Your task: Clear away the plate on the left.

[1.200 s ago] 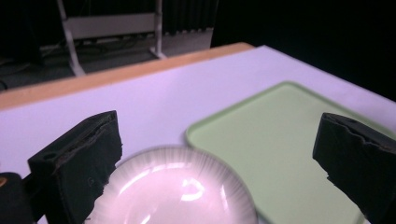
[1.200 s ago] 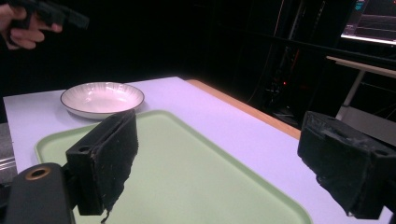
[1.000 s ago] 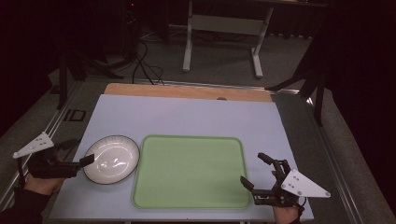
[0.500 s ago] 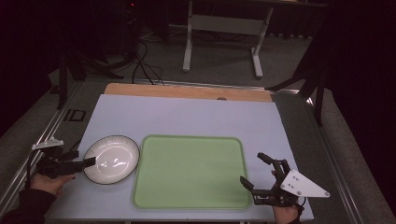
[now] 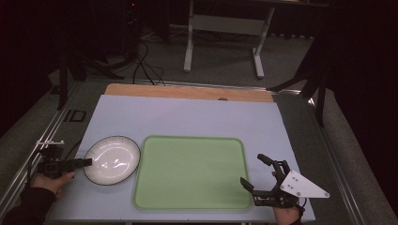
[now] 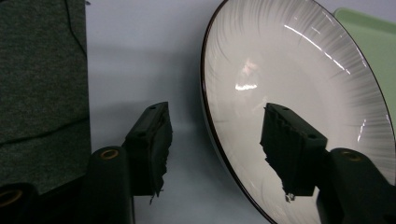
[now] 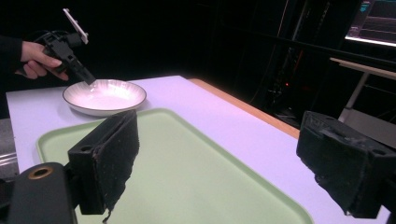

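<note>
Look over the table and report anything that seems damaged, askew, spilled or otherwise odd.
Nothing is spilled or askew. The white ribbed bowl with a dark rim sits upright beside the empty pale green plastic tray. One oddity: the black pads of the left gripper look frayed at their edges, as do the right gripper pads.

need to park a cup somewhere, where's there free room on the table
Free: the wide mat strip behind the plate and green tray, and the tray's own surface. Crowded: the left edge, where the left gripper straddles the plate rim, and the near right corner by the right gripper.
</note>
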